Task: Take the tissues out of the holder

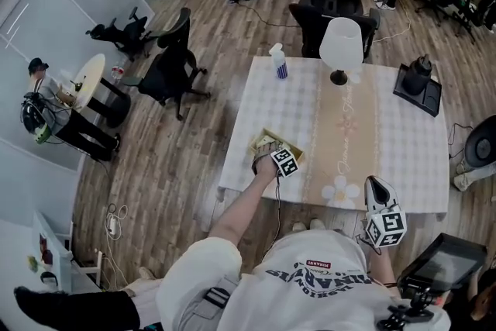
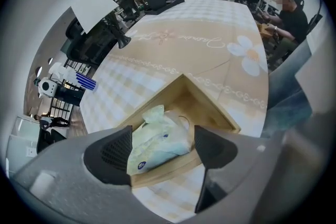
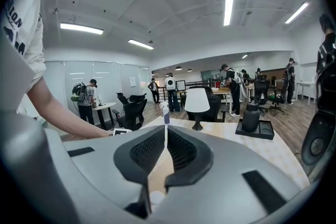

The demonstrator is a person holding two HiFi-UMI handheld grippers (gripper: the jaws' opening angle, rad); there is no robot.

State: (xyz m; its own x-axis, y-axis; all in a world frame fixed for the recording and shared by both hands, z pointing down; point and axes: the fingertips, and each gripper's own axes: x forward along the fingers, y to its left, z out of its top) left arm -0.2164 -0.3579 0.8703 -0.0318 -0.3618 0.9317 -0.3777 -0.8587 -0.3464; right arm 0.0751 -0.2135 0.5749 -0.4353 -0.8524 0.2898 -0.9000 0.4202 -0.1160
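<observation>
Two grippers on the go. Left gripper (image 2: pixel 163 150) points down over the wooden holder (image 2: pixel 212 108) near the tabletop's (image 1: pixel 403 151) left edge. Its jaws are spread wide on either side of the tissues (image 2: pixel 157 140), not squeezing them. The pack sits inside the holder. Lamp (image 1: pixel 341 43) stands by the far edge. Right gripper (image 3: pixel 165 150) hovers at the near edge toward the right corner, jaws pressed together, nothing in them.

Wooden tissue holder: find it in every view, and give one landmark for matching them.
Head view: wooden tissue holder at the table's near-left edge.
Left gripper view: wooden tissue holder low centre, framed by the left gripper's open jaws.
Right gripper view: not in it.
Shared landmark: white table lamp, in all three.
</observation>
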